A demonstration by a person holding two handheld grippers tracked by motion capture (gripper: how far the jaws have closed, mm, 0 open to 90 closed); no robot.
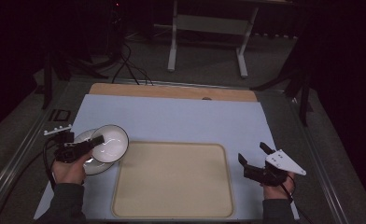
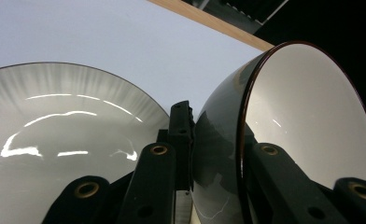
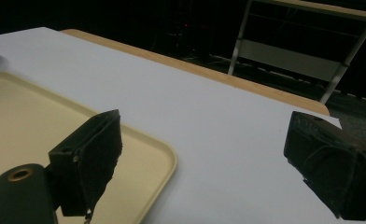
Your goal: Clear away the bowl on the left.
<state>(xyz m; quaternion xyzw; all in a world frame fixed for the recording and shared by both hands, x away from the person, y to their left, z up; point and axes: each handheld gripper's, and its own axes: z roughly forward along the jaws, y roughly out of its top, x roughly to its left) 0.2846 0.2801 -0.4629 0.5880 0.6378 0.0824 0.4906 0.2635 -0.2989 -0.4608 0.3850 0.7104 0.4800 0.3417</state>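
A white bowl (image 1: pixel 112 141) with a dark rim is tilted and lifted over a white plate (image 1: pixel 88 165) at the table's left. My left gripper (image 1: pixel 96 142) is shut on the bowl's rim. In the left gripper view the bowl (image 2: pixel 307 116) has its wall pinched between the jaws, and the plate (image 2: pixel 55 140) lies below to the left. A beige tray (image 1: pixel 172 179) lies in the middle of the white mat. My right gripper (image 1: pixel 253 156) stands open to the right of the tray, holding nothing. In the right gripper view the tray's corner (image 3: pixel 153 154) lies under the left jaw.
The white mat (image 1: pixel 181 119) covers a wooden tabletop (image 1: pixel 172 91) whose far edge shows. Beyond the table stand a white frame (image 1: pixel 209 28) and cables on the floor (image 1: pixel 130 65). A metal rail (image 1: pixel 17 149) runs along the table's left side.
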